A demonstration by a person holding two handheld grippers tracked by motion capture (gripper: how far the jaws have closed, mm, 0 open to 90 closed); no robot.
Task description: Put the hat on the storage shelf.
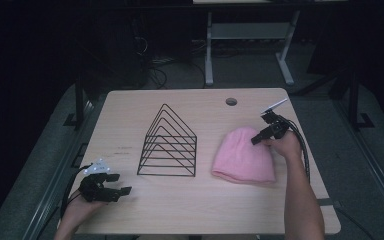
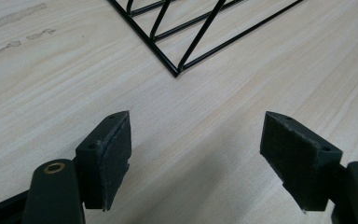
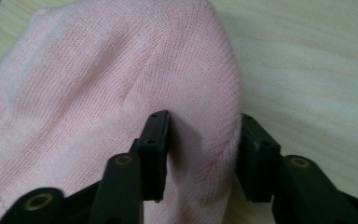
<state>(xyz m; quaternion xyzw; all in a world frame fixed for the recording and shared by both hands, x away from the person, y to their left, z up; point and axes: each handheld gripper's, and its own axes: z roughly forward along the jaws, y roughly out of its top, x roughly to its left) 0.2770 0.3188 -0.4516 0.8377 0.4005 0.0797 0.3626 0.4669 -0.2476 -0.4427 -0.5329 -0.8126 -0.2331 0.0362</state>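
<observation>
While lying flat on the right half of the surface (image 1: 130,107), the pink knit beanie (image 1: 244,155) is being pinched at its rounded crown edge. Right gripper (image 3: 200,154) is straddling a fold of knit there, one jaw pressing on top of the fabric, the other at the hat's outer rim, fabric bunching between; reads as closing on the beanie, though not yet lifting it, since the hat is resting fully on the wood. Cuff end is pointing toward the person, crown toward the far edge. Black wire rack (image 1: 168,142), a row of nested triangular dividers, is standing just left of the hat, apart from it, with nothing hanging on it. Left gripper (image 2: 196,158) is idling near the front left corner, jaws spread wide over bare wood, gripping nothing, rack's near corner ahead of it. Judgement: work is just beginning, grasp forming; lifting the hat and placing it, likely onto the rack, are left.
</observation>
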